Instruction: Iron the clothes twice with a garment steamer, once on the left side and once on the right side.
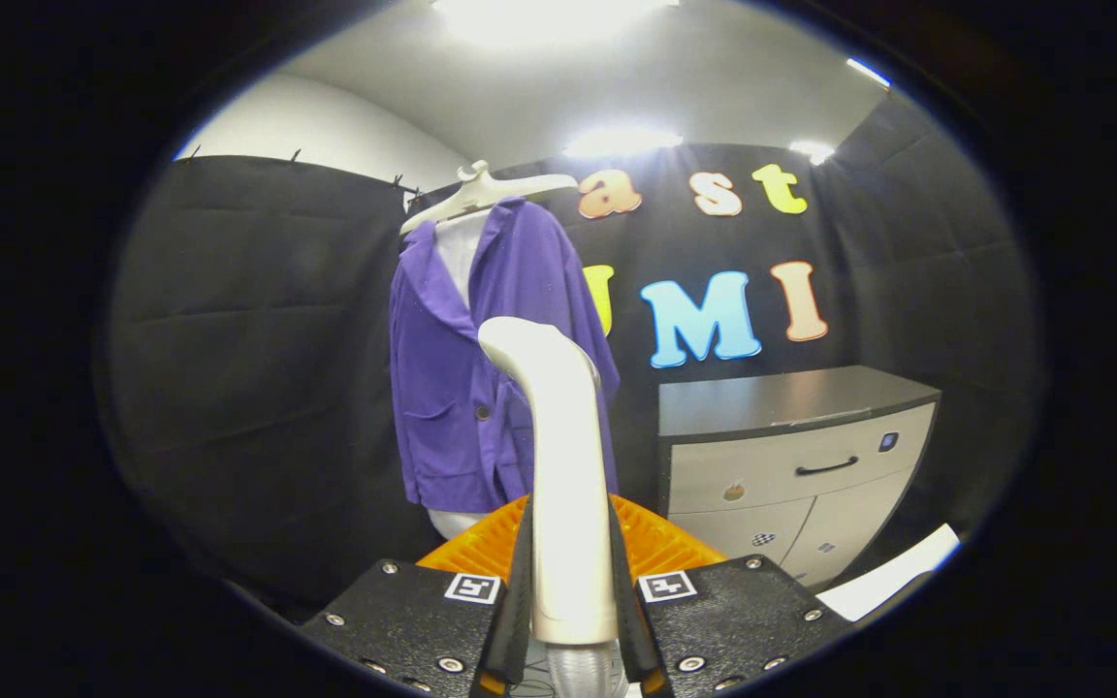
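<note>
A purple jacket (481, 378) hangs on a white hanger (486, 191) against the black cloth wall, over a white garment underneath. My gripper (570, 562) is shut on the cream handle of the garment steamer (563, 465), which stands upright between both fingers. The steamer's curved head rises in front of the jacket's right half, its face turned toward the cloth. I cannot tell whether the head touches the jacket. A grey ribbed hose leaves the handle's bottom below the fingers.
A cabinet (791, 456) with a dark top, a drawer and two doors stands to the right of the jacket. A white sheet (893, 572) lies low at the right, near the cabinet's foot.
</note>
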A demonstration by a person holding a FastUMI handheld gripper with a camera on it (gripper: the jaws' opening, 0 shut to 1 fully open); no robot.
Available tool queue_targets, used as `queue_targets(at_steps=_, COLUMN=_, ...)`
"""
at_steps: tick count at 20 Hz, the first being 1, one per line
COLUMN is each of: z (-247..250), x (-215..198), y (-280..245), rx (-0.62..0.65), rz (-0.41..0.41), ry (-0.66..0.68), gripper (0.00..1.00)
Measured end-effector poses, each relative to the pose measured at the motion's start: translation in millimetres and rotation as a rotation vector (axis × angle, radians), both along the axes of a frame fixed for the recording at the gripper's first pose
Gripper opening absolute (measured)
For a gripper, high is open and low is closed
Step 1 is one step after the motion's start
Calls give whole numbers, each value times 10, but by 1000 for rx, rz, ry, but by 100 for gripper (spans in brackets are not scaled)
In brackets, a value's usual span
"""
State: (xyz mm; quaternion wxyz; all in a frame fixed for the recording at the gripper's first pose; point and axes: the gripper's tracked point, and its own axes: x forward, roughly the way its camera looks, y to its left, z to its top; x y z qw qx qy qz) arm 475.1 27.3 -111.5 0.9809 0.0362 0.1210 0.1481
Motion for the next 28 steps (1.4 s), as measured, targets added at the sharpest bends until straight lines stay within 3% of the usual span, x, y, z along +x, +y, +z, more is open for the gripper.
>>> queue_targets(at_steps=10, z=334, x=-191, y=-1527, rx=12, rz=-242, ry=-88, gripper=37)
queue_targets(at_steps=28, z=228, x=-368, y=-1593, rx=17, rz=-184, ry=-52, gripper=38)
